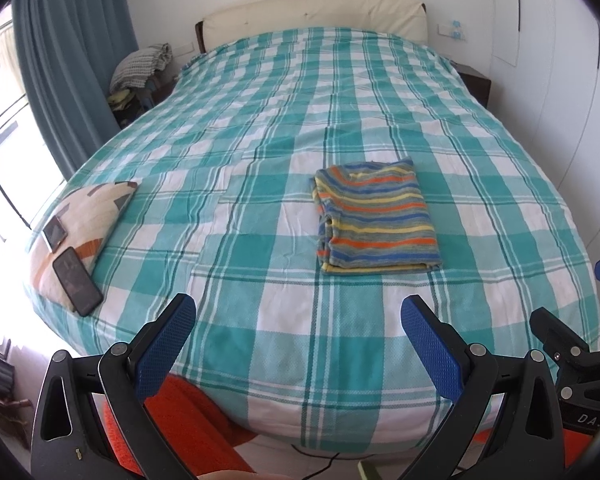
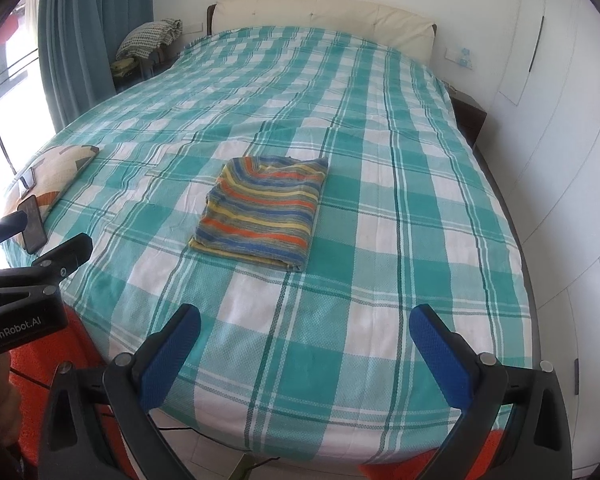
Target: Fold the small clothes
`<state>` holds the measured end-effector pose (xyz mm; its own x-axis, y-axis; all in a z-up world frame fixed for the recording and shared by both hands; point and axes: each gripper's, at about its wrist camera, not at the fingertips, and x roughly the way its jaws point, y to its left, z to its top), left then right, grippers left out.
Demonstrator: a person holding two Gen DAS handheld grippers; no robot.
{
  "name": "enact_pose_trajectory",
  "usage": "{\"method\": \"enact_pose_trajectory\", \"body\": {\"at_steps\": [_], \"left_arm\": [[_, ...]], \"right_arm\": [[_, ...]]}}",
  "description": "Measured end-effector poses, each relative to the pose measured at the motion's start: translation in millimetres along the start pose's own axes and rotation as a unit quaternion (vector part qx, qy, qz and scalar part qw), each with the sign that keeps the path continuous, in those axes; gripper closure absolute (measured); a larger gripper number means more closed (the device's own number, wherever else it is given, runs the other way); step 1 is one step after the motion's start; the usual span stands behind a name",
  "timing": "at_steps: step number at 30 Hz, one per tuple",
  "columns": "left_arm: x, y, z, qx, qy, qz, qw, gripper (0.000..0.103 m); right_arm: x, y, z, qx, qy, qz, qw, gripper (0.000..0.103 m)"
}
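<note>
A small striped garment (image 1: 376, 218), in blue, orange, yellow and grey, lies folded into a neat rectangle on the teal and white checked bedspread (image 1: 260, 128). It also shows in the right wrist view (image 2: 264, 214). My left gripper (image 1: 298, 314) is open and empty, held over the near edge of the bed, well short of the garment. My right gripper (image 2: 306, 322) is open and empty too, also back at the near edge. The right gripper's body shows at the right edge of the left wrist view (image 1: 572, 352).
A patterned cushion (image 1: 80, 220) lies at the bed's left edge with a black phone (image 1: 77, 281) and a small white device (image 1: 55, 234) on it. A cluttered nightstand (image 1: 140, 76) stands by the teal curtain (image 1: 72, 52). White wardrobe doors (image 2: 560, 120) line the right side.
</note>
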<state>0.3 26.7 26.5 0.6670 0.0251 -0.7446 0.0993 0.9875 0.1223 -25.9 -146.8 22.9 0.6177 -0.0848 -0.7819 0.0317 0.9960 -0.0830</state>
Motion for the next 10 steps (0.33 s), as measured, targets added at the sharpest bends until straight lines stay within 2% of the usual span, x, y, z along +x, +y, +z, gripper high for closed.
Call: {"method": "enact_pose_trajectory", "body": {"at_steps": [6,10], "left_arm": [[-3,-1,-3,0.001,-0.005,-0.026,0.9996,0.000],[-10,-4,-2,0.003,-0.022,-0.022,0.9995,0.000]], "right_arm": [[4,-1,-3,0.002,0.002,-0.002,1.000,0.000],[4,-5,-2,0.004,-0.004,-0.005,1.000,0.000]]}}
